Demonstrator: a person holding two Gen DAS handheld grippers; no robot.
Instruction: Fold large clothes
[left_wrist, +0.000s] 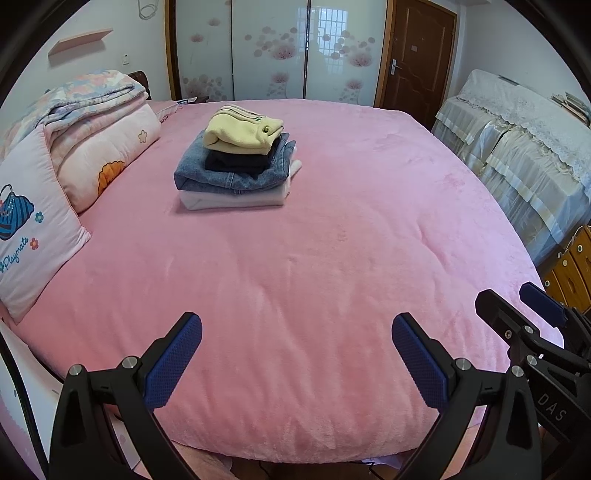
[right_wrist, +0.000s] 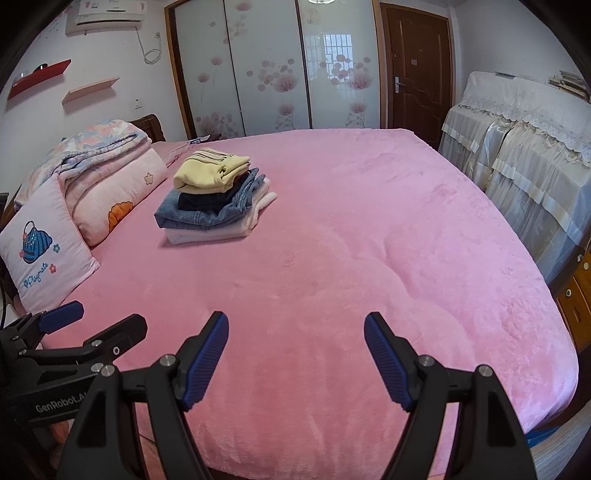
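Observation:
A stack of folded clothes (left_wrist: 236, 162) lies on the pink bed (left_wrist: 314, 277), far left of middle: a cream top above, a dark garment, blue denim and a white piece below. It also shows in the right wrist view (right_wrist: 214, 199). My left gripper (left_wrist: 297, 325) is open and empty above the near edge of the bed. My right gripper (right_wrist: 295, 321) is open and empty beside it. The right gripper shows at the right edge of the left wrist view (left_wrist: 517, 299). The left gripper shows at the left edge of the right wrist view (right_wrist: 107, 317).
A folded quilt (left_wrist: 99, 125) and a pink pillow (left_wrist: 33, 229) lie along the bed's left side. A lace-covered piece of furniture (left_wrist: 517, 147) stands to the right, with a wooden cabinet (left_wrist: 569, 273) nearer. Wardrobe doors (left_wrist: 269, 48) and a brown door (left_wrist: 417, 55) are behind.

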